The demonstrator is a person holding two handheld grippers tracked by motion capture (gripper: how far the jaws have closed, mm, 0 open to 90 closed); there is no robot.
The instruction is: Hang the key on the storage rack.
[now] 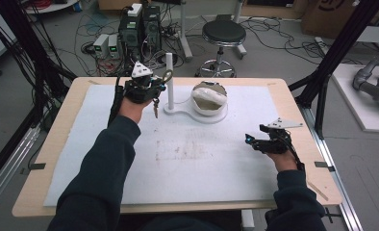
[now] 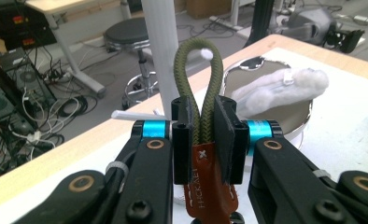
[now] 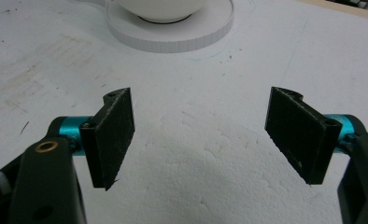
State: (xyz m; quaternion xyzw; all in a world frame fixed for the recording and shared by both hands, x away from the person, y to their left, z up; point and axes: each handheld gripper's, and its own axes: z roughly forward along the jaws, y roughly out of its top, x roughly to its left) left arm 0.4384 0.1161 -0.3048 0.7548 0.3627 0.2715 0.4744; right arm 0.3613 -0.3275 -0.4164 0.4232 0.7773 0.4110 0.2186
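Here, the right hand-held gripper (image 1: 253, 141) rests low over the white mat (image 1: 192, 159) at the near right of the counter (image 1: 57, 139), its jaws spread wide with nothing between them; its pads (image 3: 113, 135) stand well apart above bare mat.

Farther back on the left, the left hand-held gripper (image 1: 159, 84) is raised above the mat and is clamped on a keychain (image 2: 200, 116). The keychain's long axis runs roughly vertical: the olive cord loop (image 2: 197, 70) points up out of the jaws, the brown leather tab (image 2: 205, 186) sits between and below the pads, and a key (image 1: 155, 109) hangs down beneath the gripper.

Just beyond the loop stands the white upright post (image 1: 169, 79); in the left gripper view the loop top lies directly in front of it, and contact cannot be determined. The post's white base (image 1: 178, 111) also carries a bowl (image 1: 209, 98) to the right, holding a white fluffy item (image 2: 280, 86).
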